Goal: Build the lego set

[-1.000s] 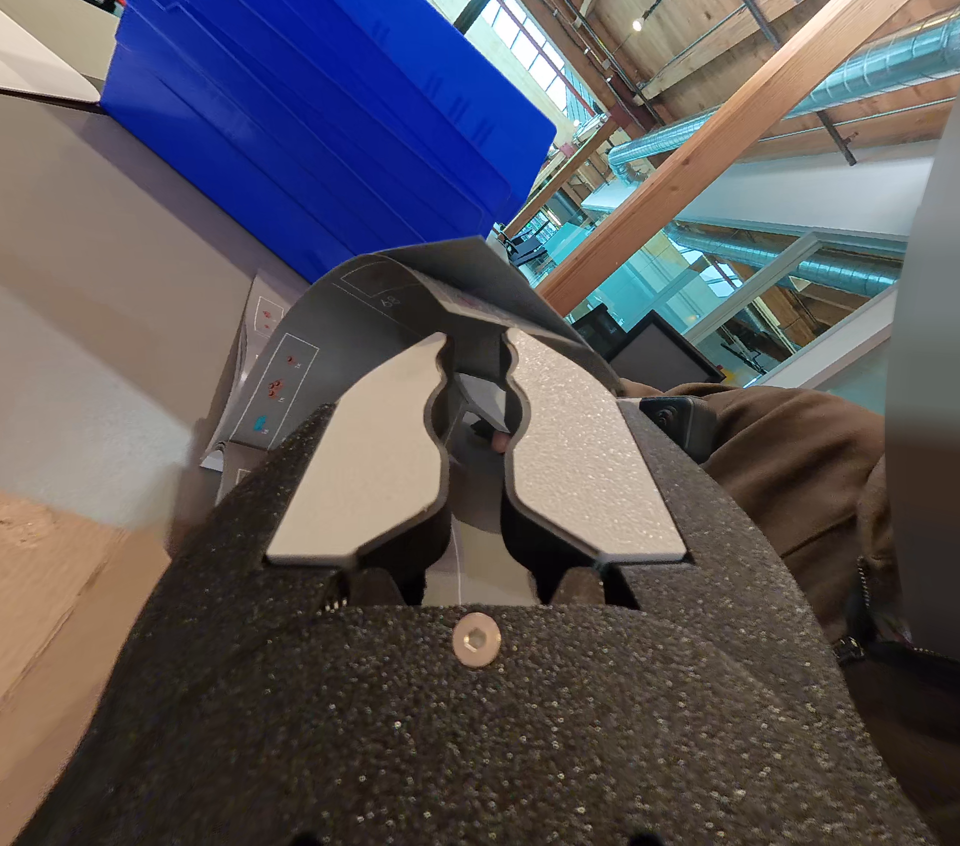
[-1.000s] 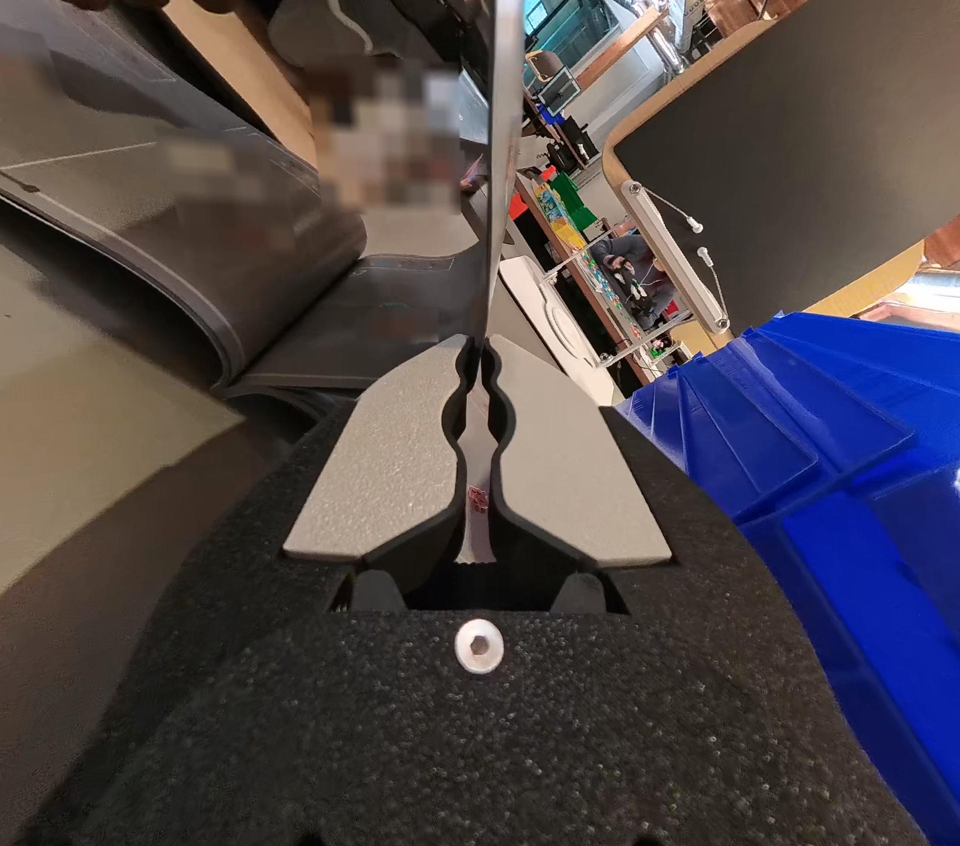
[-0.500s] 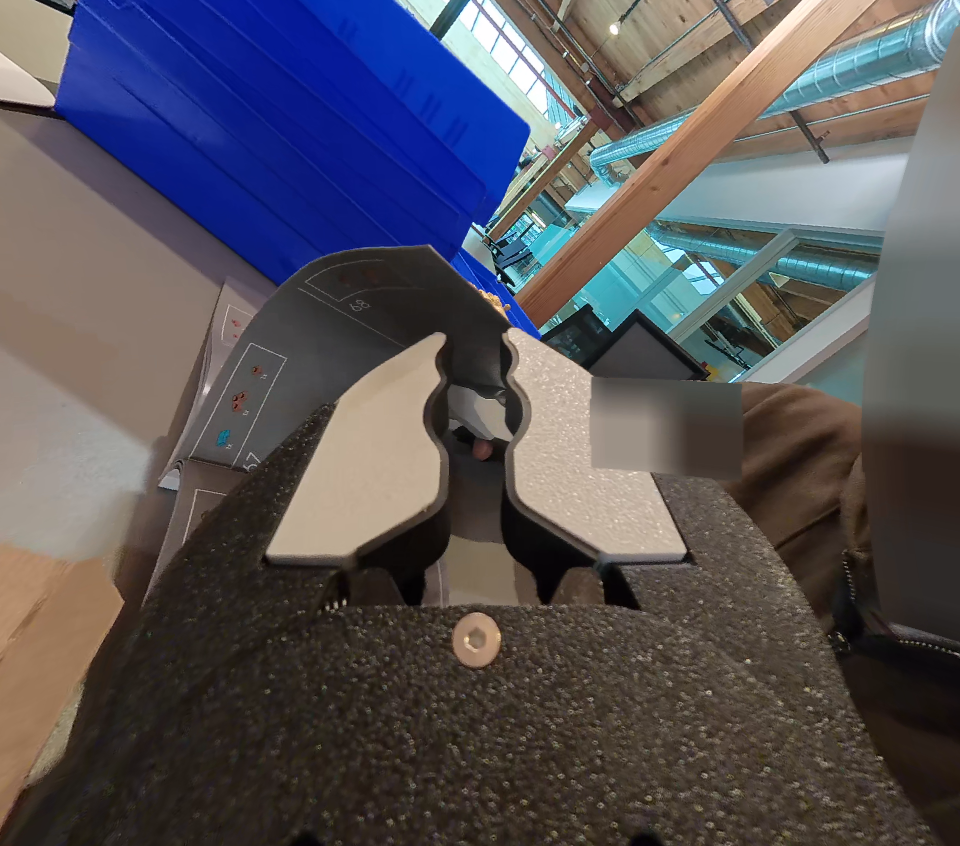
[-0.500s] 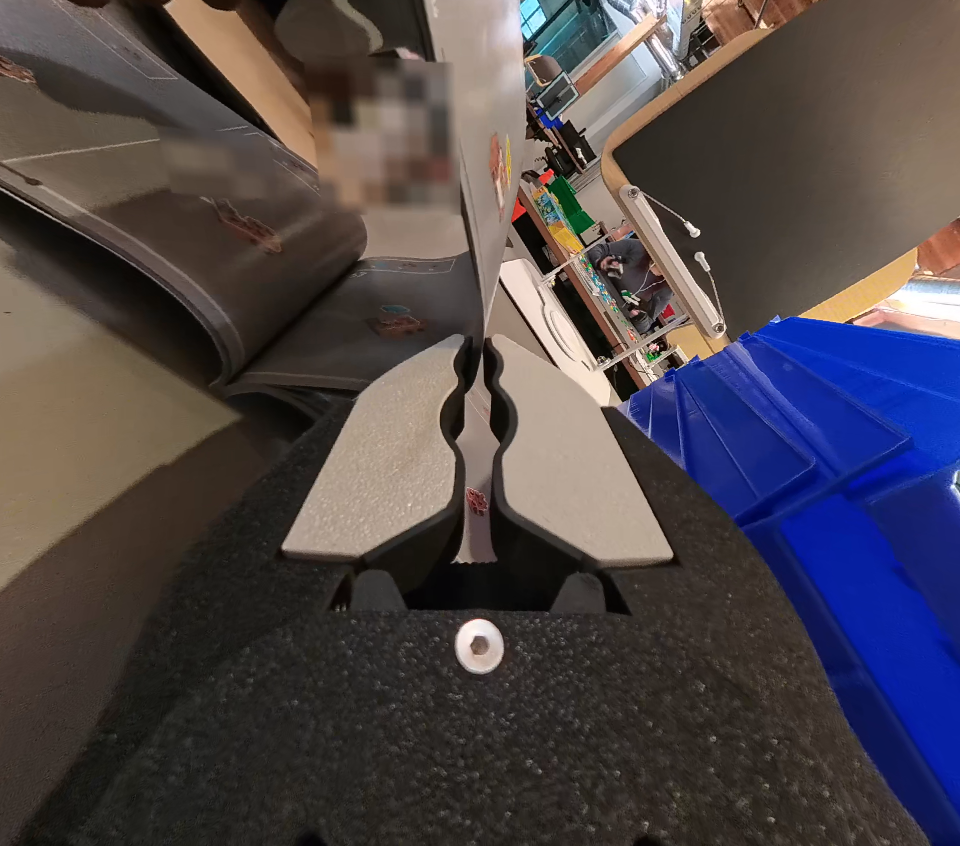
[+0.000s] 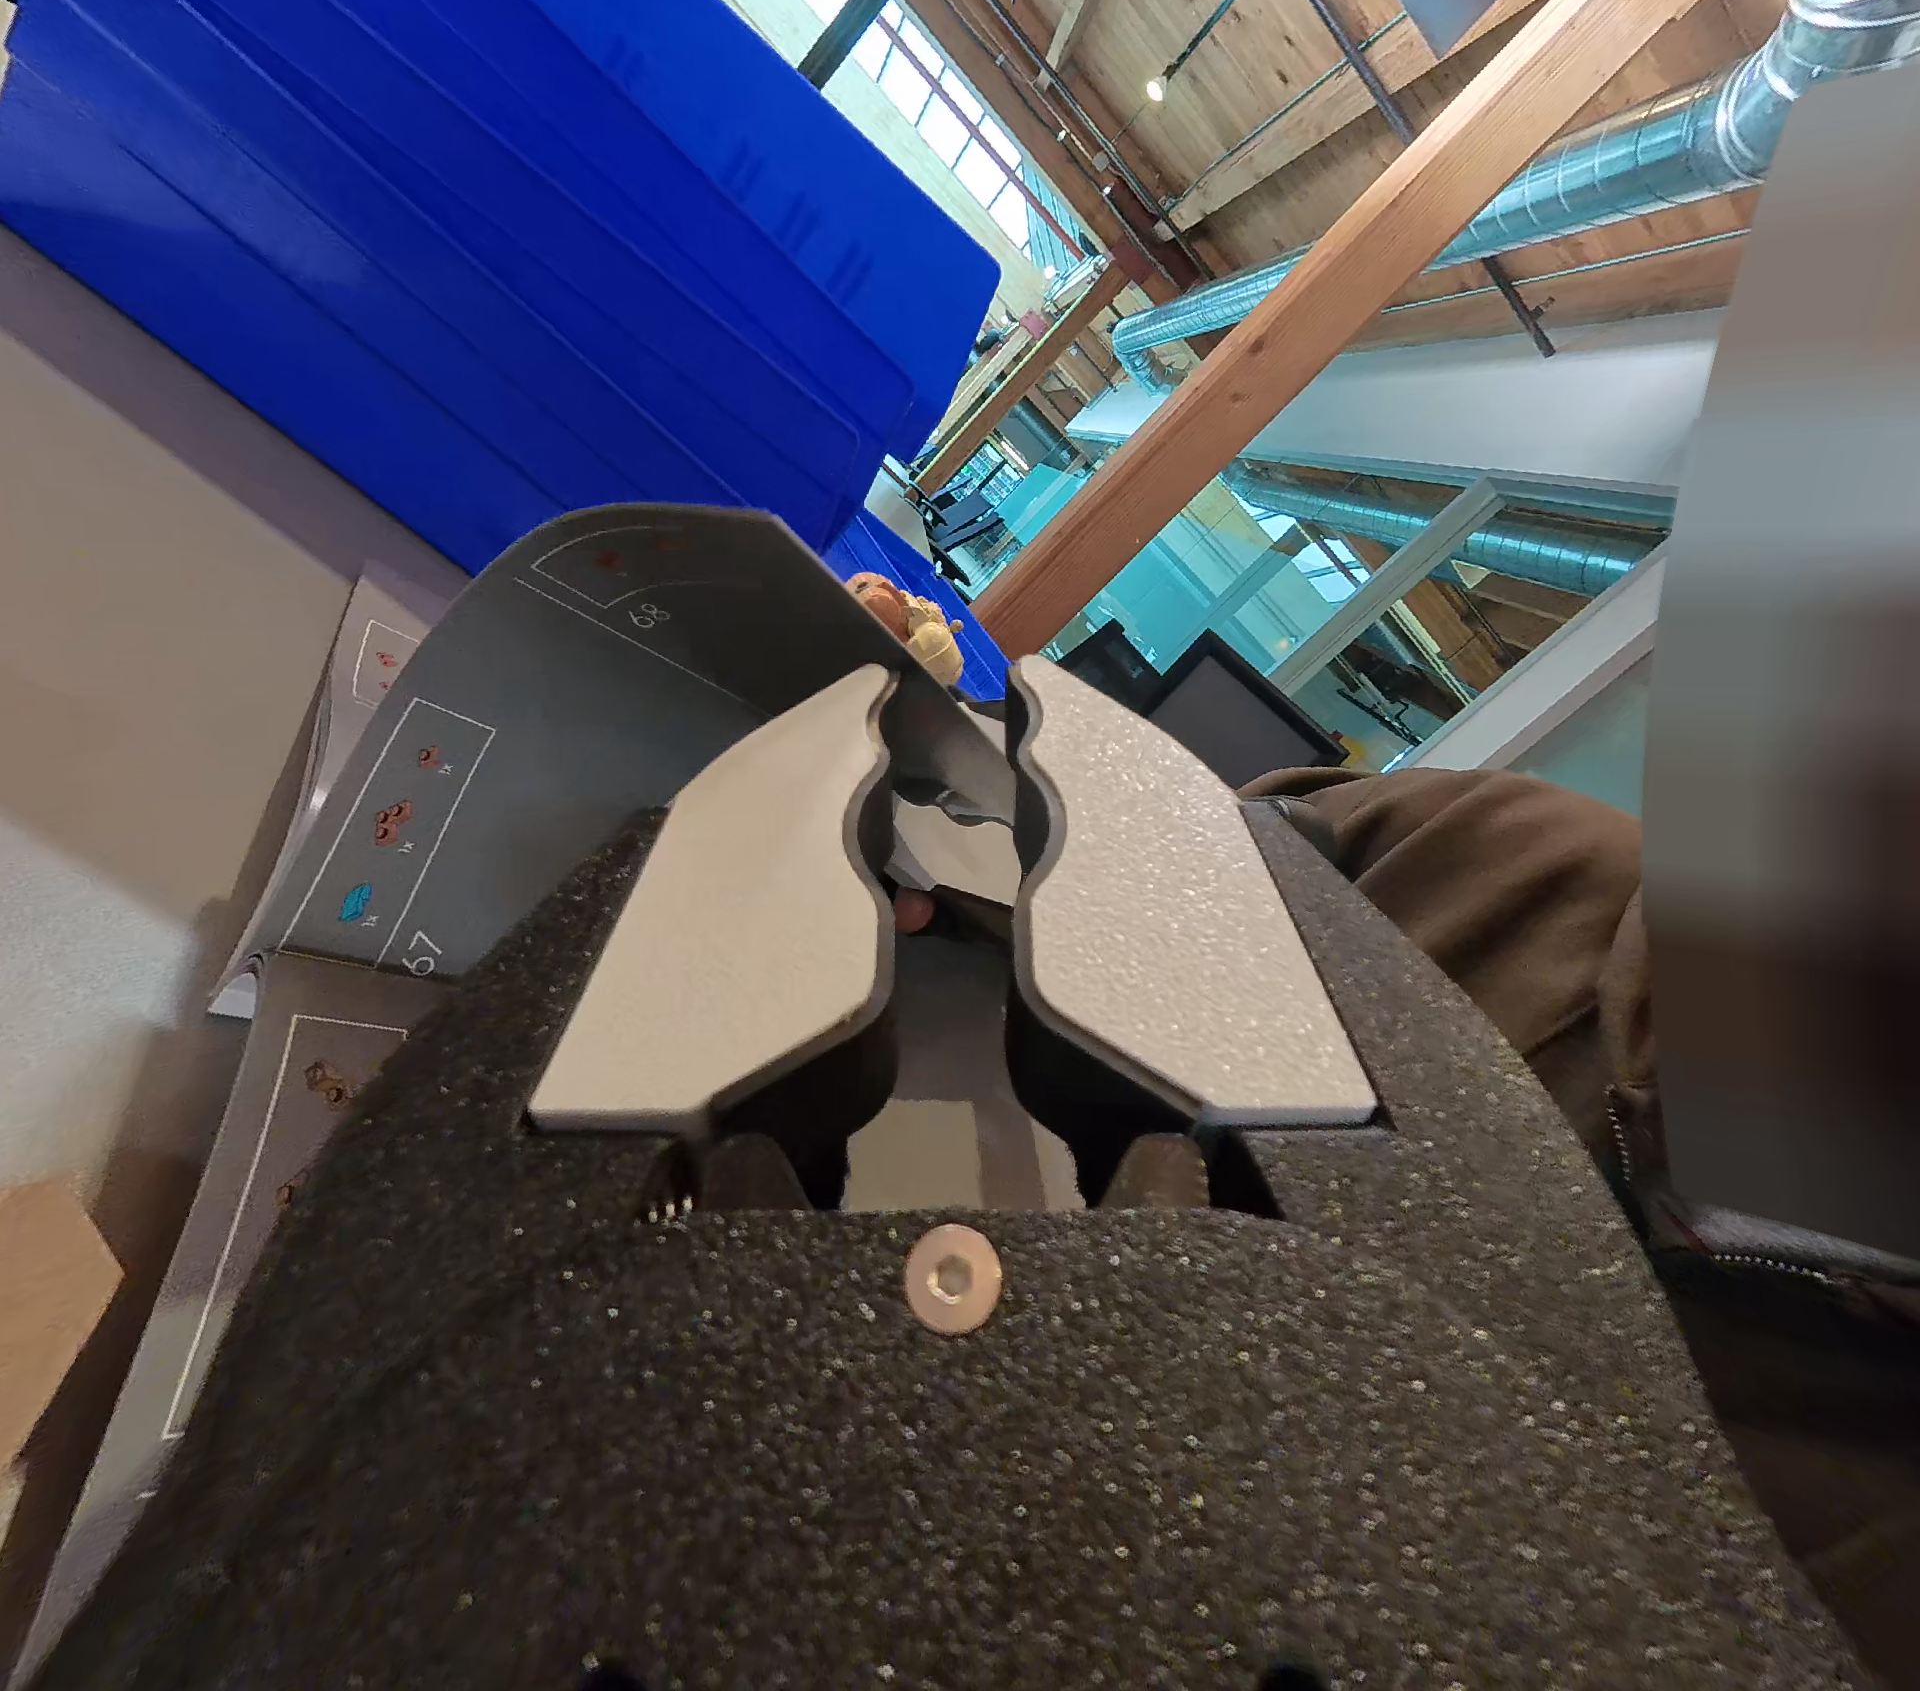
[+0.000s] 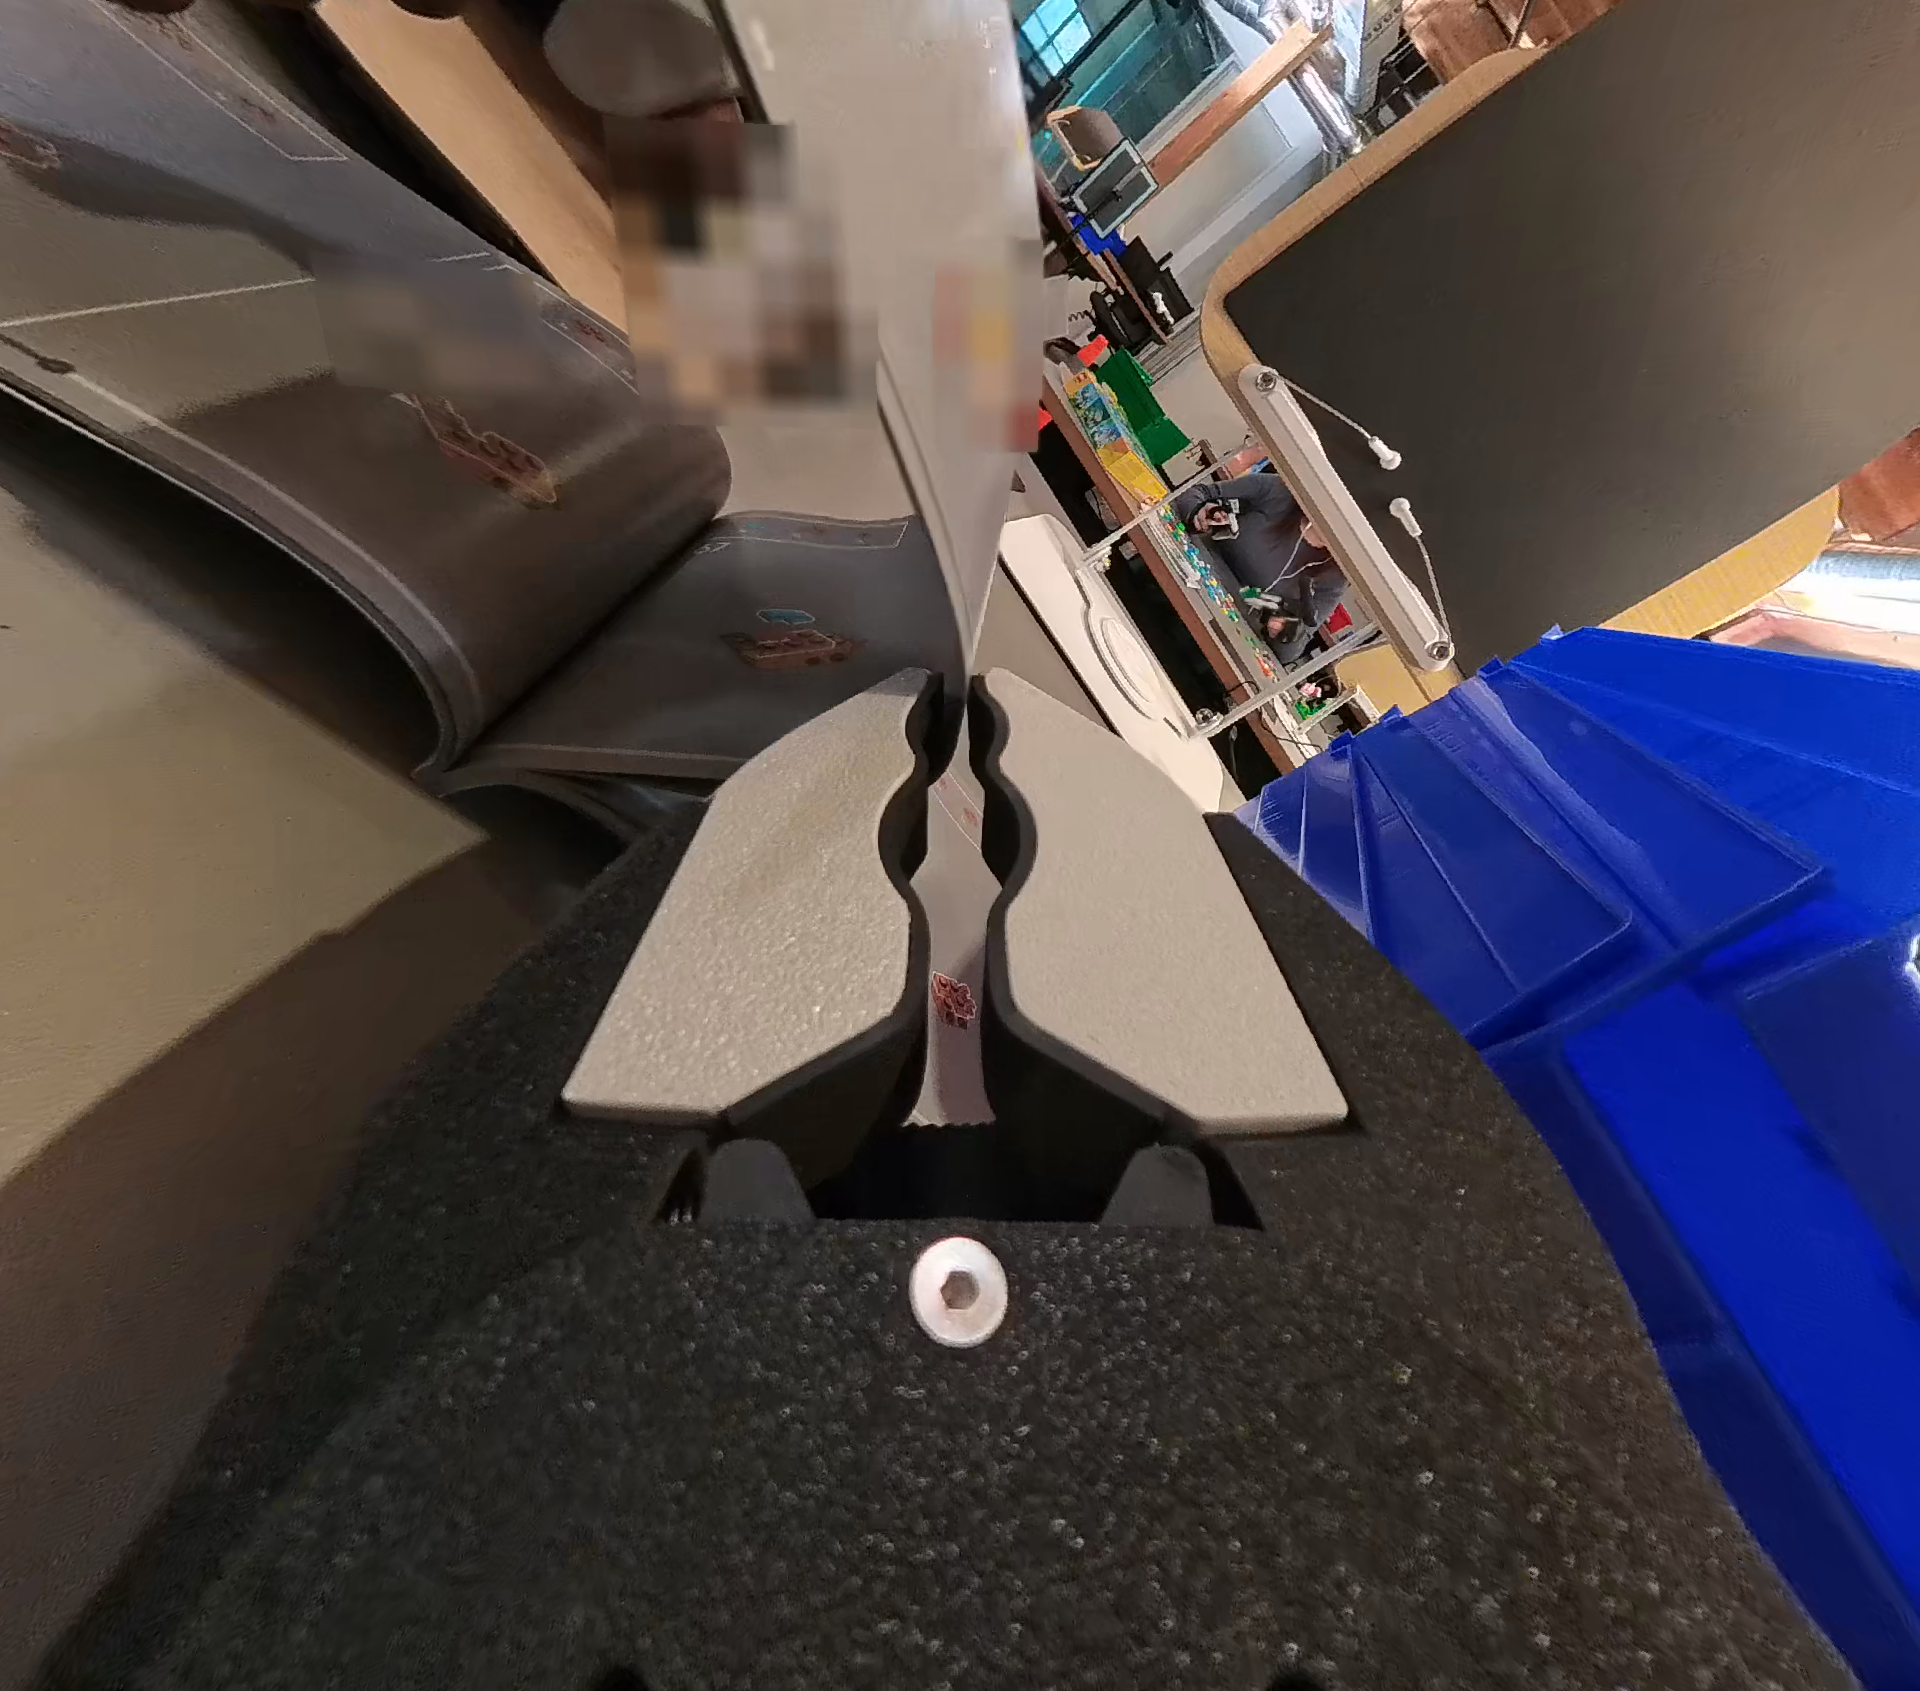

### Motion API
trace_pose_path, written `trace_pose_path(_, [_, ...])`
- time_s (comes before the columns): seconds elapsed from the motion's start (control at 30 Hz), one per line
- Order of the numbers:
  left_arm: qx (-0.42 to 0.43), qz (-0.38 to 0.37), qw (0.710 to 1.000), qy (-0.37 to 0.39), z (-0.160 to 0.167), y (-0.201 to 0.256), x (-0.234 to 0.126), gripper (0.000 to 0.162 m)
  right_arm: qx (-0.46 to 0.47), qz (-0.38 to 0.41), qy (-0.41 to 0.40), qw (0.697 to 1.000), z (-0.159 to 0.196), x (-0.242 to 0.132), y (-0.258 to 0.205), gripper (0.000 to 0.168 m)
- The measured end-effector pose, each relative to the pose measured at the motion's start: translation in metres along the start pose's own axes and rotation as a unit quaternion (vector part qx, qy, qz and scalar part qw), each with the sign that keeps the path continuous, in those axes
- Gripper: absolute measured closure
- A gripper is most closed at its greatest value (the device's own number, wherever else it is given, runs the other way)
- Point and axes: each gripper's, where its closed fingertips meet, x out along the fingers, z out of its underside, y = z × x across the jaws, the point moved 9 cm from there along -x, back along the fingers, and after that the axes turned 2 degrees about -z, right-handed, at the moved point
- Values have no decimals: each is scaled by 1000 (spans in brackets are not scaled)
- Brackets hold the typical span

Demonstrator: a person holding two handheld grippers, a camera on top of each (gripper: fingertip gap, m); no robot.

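My right hand-held gripper (image 6: 954, 711), clamped on a page (image 6: 914, 207) of the instruction booklet (image 6: 416, 498), has swung it further over. My left hand-held gripper (image 5: 951, 685) is parted, empty. I judge the next build step is nearly showing.

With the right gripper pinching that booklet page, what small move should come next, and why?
Probably swing the right gripper across to lay the page flat: it is shut on the page's edge, which stands upright above the open instruction booklet.
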Motion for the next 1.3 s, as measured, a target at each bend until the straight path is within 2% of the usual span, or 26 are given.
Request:
trace_pose_path(0.83, [53,31,998,-26,9,9,10,145,42,-18,4,999,3,2,5,163])
trace_pose_path(1.3, [71,21,996,-41,14,9,14,145,43,-21,6,999,3,2,4,163])
